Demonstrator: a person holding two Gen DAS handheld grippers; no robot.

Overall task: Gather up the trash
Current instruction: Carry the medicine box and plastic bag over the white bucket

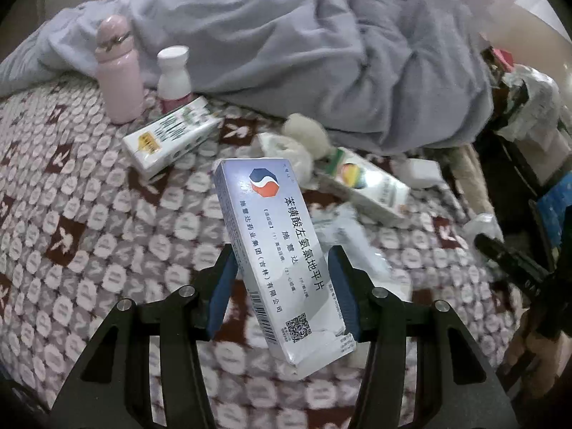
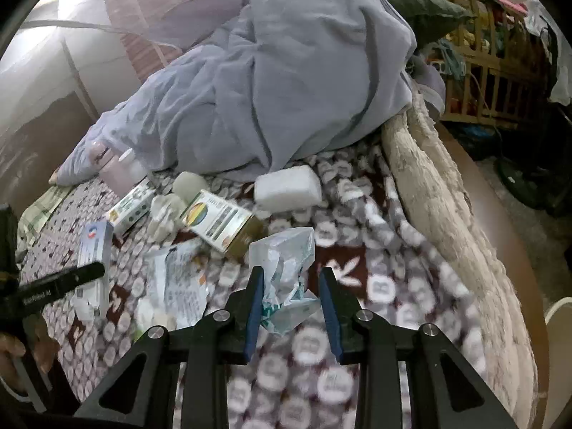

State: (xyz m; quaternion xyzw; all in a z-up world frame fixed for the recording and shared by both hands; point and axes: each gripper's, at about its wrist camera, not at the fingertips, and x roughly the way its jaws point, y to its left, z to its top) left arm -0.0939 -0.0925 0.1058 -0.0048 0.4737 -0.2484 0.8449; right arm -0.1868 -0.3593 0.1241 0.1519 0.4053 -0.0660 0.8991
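Note:
My left gripper [image 1: 282, 271] is shut on a white and blue medicine box [image 1: 275, 246] and holds it tilted above the patterned bedspread [image 1: 71, 214]. The box also shows in the right wrist view [image 2: 94, 261]. My right gripper [image 2: 291, 286] is open around a crumpled clear plastic wrapper [image 2: 286, 268] that lies on the bed between its fingers. More trash lies ahead: a milk carton [image 1: 171, 136], a second carton with a coloured logo [image 1: 368, 186] [image 2: 221, 220], crumpled tissues [image 1: 304, 139], and a printed leaflet [image 2: 178, 279].
A pink flask [image 1: 118, 71] and a white bottle [image 1: 173, 75] stand at the back by a heaped grey-blue duvet [image 1: 321, 53]. A white foam block [image 2: 287, 187] lies near the duvet. The bed's edge [image 2: 447, 196] runs down the right, with cluttered furniture beyond.

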